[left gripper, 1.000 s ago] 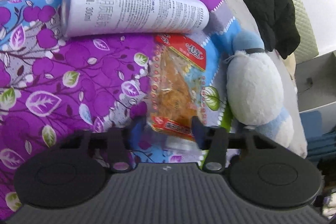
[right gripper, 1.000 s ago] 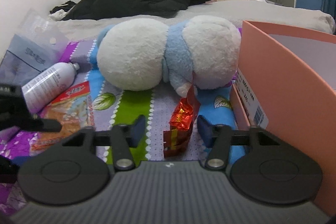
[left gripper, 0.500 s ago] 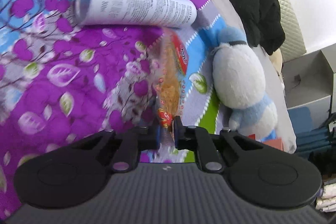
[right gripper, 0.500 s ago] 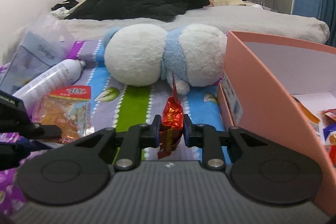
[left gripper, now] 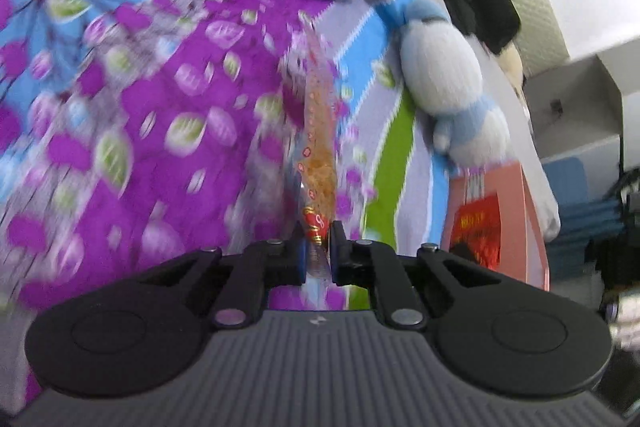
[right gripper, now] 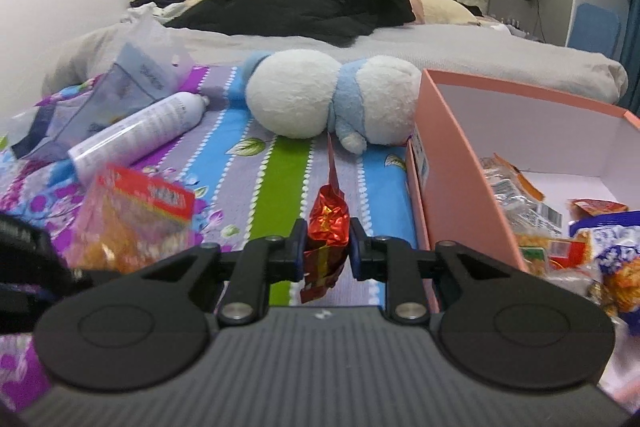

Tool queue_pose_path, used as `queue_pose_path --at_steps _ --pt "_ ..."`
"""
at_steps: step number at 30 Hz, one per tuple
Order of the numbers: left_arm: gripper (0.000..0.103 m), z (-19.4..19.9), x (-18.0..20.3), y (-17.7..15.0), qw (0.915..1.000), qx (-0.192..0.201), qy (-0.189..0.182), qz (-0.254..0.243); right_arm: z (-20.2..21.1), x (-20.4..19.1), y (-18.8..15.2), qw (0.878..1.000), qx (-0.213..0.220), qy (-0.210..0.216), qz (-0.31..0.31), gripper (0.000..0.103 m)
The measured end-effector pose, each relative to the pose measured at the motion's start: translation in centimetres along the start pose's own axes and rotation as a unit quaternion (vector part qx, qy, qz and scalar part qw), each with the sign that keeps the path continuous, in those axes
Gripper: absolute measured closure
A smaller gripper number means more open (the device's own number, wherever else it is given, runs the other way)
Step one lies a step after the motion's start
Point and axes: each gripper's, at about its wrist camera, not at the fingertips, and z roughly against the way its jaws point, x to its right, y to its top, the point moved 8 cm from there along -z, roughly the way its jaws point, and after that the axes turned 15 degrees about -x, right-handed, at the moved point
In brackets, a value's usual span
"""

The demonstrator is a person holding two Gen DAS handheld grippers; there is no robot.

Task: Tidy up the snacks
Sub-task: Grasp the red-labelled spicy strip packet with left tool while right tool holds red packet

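Note:
My left gripper is shut on the lower edge of a clear orange snack packet with a red label, which hangs edge-on above the flowered bedspread. That same orange packet shows at the lower left of the right wrist view, lifted off the bed. My right gripper is shut on a red foil snack, held upright in the air. The pink box stands just right of it, open-topped, with several snack packets inside. In the left wrist view the pink box sits at the right.
A white and blue plush toy lies across the bed behind the box. A white spray bottle and a clear blue-printed bag lie to the left. Black clothing is piled near the headboard.
The left gripper closed on the orange packet and lifted it off the bedspread toward the box. The right gripper closed on the red foil snack and raised it beside the box.

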Motion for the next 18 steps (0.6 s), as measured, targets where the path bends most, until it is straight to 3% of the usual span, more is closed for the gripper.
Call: queue_pose_path --at_steps 10,15,18 --pt "0.09 4.4 -3.2 -7.0 0.9994 -0.025 0.012 -0.022 4.8 -1.4 -5.9 0.998 -0.037 0.013 0.053 0.079" --pt "0.089 5.8 -4.7 -8.5 0.9987 -0.042 0.012 -0.027 7.1 -2.5 -9.0 0.995 -0.054 0.004 0.089 0.079" --pt "0.079 6.1 -6.0 -8.8 0.9982 -0.058 0.015 -0.004 7.5 -2.9 -10.1 0.992 -0.059 -0.013 0.113 0.079"
